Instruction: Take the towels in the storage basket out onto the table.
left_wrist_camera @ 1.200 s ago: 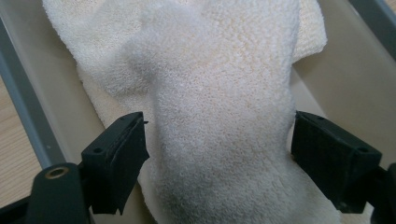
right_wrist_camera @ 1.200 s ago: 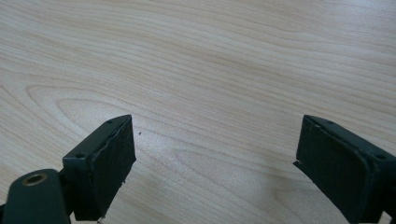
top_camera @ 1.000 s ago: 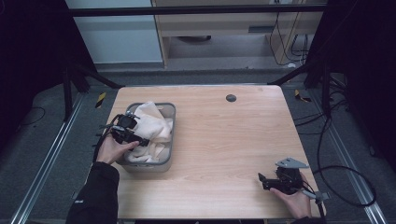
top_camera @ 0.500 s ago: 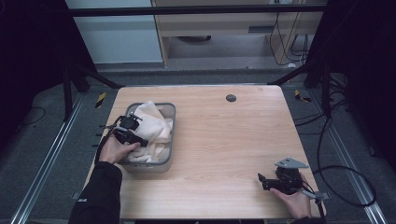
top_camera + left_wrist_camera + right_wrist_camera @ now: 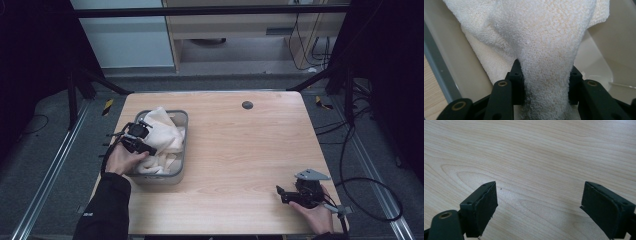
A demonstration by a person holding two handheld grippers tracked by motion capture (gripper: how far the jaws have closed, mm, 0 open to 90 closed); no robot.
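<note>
One towel (image 5: 162, 137), one bin (image 5: 182, 145) and two grippers are on or over the desk (image 5: 240, 160). The towel is white terry cloth with a looped, nubbly pile, bunched in soft folds inside the grey, rounded-corner plastic bin, which stands at about 9 o'clock on the desk. The left gripper (image 5: 142, 146) reaches into the bin from its 9 o'clock side; its jaws have just been closing and now pinch a thick fold of the towel (image 5: 549, 75) between them, with the bin's smooth pale inner wall (image 5: 454, 57) beside it. The right gripper (image 5: 281, 192) rests low over the desk at about 5 o'clock, well apart from the bin, its black jaws standing wide with only bare wood (image 5: 536, 170) between them. The desk is light wood with a flowing grain and has one small dark round cap (image 5: 247, 105) near 12 o'clock. Around it lie grey carpet, dark frame bars, and loose cables (image 5: 370, 200) at 4 o'clock.
</note>
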